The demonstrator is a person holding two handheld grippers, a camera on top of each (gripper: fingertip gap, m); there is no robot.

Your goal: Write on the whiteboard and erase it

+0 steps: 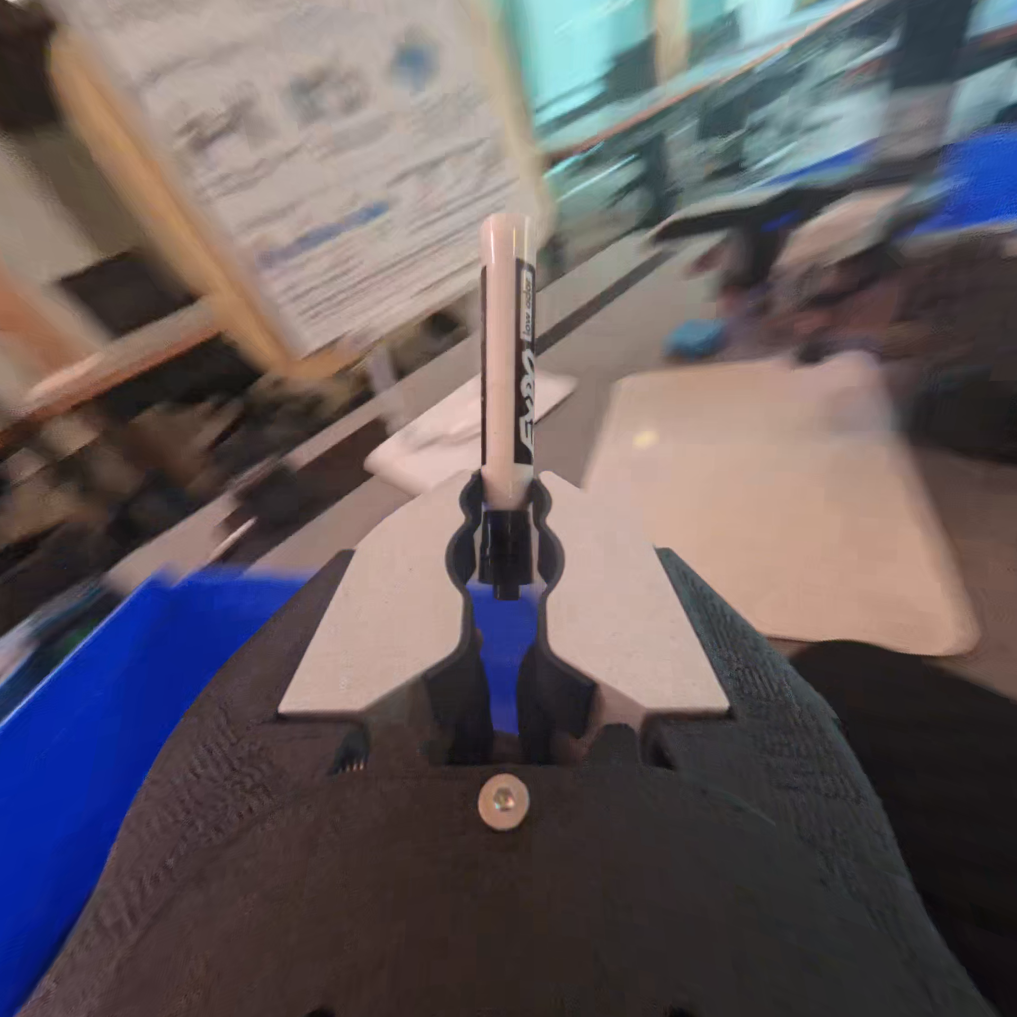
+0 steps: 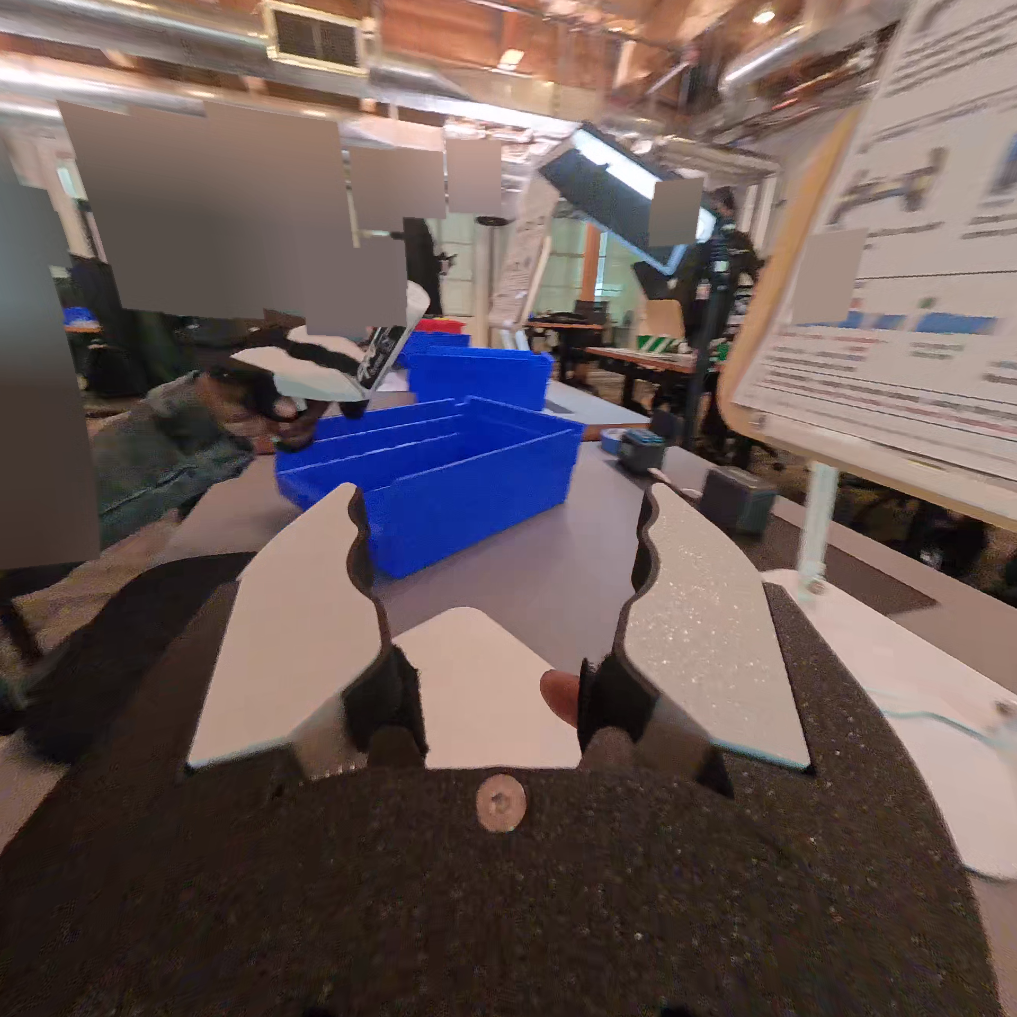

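L gripper (image 1: 503,484) clamps a white marker (image 1: 506,352) near its dark tip end, barrel pointing fwd over the blue bin (image 2: 440,468). R gripper (image 2: 498,523) gapes wide, empty. Pale slab on table (image 1: 770,506), possibly the whiteboard; too blurred.

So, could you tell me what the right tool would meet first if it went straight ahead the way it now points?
Probably the blue plastic divided bin on the grey table: it sits directly ahead of the open right tool, with only bare tabletop between, though depth is hard to judge.
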